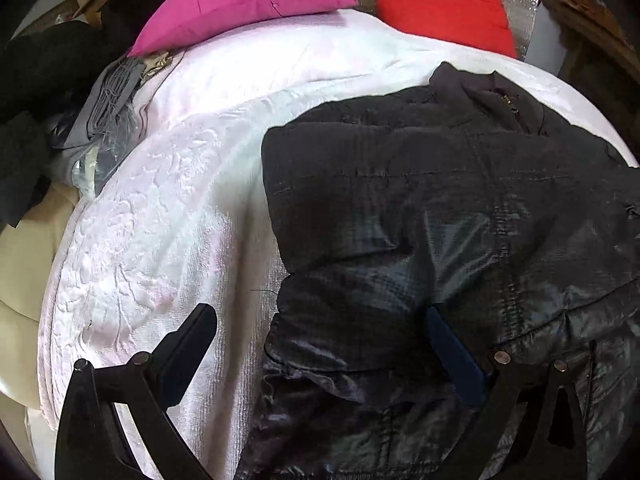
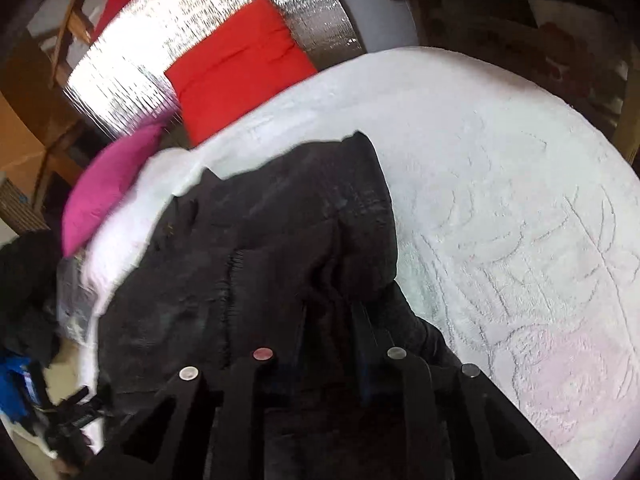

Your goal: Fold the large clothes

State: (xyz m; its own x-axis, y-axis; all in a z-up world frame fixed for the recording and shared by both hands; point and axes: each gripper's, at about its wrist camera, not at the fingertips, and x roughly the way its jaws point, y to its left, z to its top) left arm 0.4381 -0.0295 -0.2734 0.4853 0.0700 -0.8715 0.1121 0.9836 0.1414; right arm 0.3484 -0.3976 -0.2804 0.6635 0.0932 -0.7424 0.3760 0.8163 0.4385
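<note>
Black quilted puffer jacket [image 1: 440, 208] spread on a white embossed bedspread [image 1: 160, 220], collar end toward the pillows, shiny lower part nearest the cameras. In the right wrist view, same jacket [image 2: 260, 248] bunched into a ridge running away from the lens.

Left hand-held gripper [image 1: 320, 316] wide open: one black finger [image 1: 192, 344] over bare bedspread beside the jacket's edge, the other, blue-padded finger [image 1: 456, 352] lying on the shiny fabric. Edge of the jacket between them, not pinched.

Right hand-held gripper [image 2: 324, 320] drawn nearly together on a fold of the dark fabric, pads buried in the cloth and hard to make out against it.

Magenta pillow [image 1: 240, 4] and red cushion [image 1: 436, 0] at the far end of the bed, against a silver foil-faced panel [image 2: 168, 52]. Heap of dark and grey clothes [image 1: 52, 92] off the bed's left side. Wooden furniture [image 1: 592, 40] beyond, on the right.
</note>
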